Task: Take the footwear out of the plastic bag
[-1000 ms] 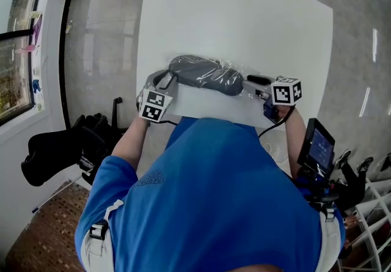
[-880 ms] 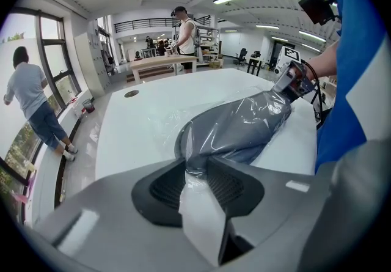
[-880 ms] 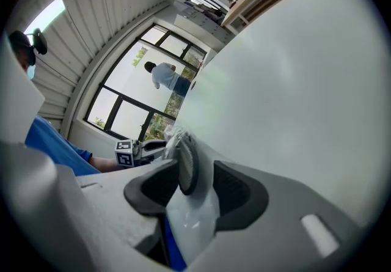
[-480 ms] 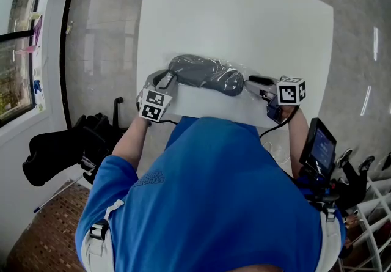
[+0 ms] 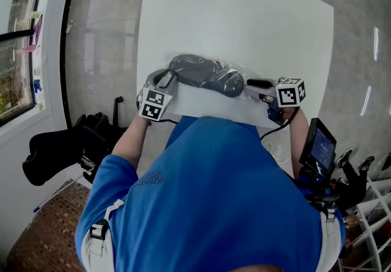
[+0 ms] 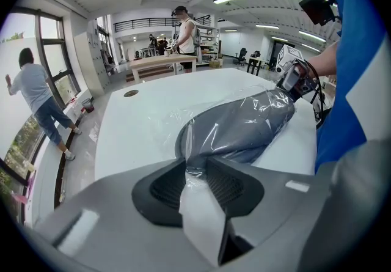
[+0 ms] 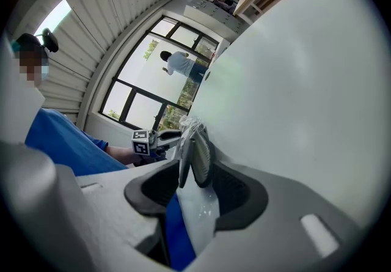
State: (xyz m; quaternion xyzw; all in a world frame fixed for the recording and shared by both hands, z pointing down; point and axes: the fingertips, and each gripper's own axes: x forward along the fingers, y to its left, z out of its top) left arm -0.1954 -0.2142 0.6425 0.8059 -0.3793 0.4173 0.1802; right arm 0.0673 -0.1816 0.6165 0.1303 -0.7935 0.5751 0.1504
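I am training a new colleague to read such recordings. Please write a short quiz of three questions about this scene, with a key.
1. Multiple choice: what do the left tongs grip?
A) the clear plastic bag
B) a shoelace
C) nothing
2. True or false: the grey footwear lies outside the bag.
3. Short answer: on what does the bag rest?

Key
1. A: a fold of the plastic is pinched between the tongs.
2. False: the footwear is inside the bag.
3. On the white table.
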